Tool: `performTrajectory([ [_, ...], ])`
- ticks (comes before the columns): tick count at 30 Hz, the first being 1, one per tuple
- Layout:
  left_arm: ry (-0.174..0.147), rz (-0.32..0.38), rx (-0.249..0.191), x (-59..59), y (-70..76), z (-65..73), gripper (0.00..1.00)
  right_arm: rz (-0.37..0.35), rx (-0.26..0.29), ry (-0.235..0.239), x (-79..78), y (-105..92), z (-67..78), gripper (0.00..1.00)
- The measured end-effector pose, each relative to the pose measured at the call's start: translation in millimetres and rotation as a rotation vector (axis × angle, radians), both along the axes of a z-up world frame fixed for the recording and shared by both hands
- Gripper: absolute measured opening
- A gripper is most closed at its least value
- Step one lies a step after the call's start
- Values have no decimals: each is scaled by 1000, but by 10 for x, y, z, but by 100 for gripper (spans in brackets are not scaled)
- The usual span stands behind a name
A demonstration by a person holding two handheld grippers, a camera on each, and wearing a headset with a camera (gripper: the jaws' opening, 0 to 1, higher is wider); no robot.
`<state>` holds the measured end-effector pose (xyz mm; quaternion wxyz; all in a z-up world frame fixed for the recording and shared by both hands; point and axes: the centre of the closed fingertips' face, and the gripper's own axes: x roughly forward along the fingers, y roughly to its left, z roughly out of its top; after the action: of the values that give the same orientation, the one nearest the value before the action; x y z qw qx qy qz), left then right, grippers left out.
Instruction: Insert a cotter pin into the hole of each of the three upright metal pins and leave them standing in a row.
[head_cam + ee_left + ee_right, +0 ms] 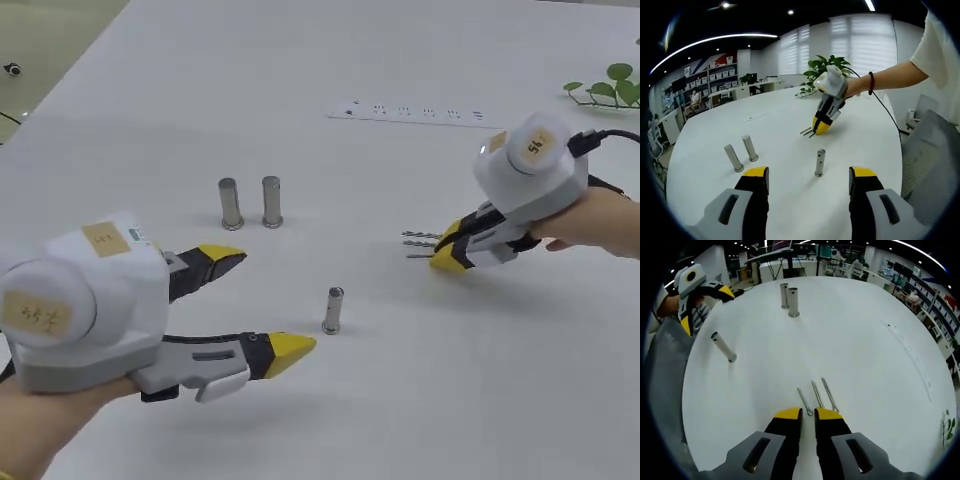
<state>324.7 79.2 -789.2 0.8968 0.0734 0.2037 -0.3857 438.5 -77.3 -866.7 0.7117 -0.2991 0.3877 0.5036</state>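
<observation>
Head view: step in hand looks like the 1st pickup, no cotter pin fitted yet. 3 cotter pins (420, 243) lie loose side by side on the desk (400, 400), not in any tray or box. Right hand-held gripper (440, 250) sits low w/ tips just behind them. In the right gripper view its jaws are narrow, a slim gap, nothing clearly gripped, and the pins' looped ends are right at the tips.

Left hand-held gripper (275, 300) is spread wide & empty, hovering near the lone metal pin (333, 310), which stands upright between the jaws' line of sight in the left gripper view. Other two metal pins (251, 202) stand upright close together, further back, well apart from the lone one.

Next, prob.: pinch one cotter pin w/o dragging its neighbours, left steadies a metal pin, then line legs up w/ the cross hole. Lone pin needs moving into the row later.
</observation>
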Motion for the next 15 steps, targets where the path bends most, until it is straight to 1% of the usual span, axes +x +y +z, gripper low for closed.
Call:
performTrajectory([
  [2,7,4,2,-7,16,-11,64,26,-17,-11,-7,4,0,12],
  [3,8,5,3,-10,24,-15,64,26,-17,-4,-16,8,0,10],
  [5,9,7,6,-16,35,-19,64,24,-28,-12,8,0,-2,7],
  [9,18,13,5,-25,52,-27,63,21,-47,-6,19,8,-2,7],
  [11,19,18,1,-21,62,-23,63,44,-76,-23,13,12,-1,6],
  [13,23,23,-6,-18,67,-18,63,53,-88,-34,10,32,9,5],
  [14,24,24,-7,-16,68,-18,62,64,-68,-37,6,80,25,3],
  [15,27,28,-5,-14,73,-22,62,61,-87,-38,-8,63,15,2],
])
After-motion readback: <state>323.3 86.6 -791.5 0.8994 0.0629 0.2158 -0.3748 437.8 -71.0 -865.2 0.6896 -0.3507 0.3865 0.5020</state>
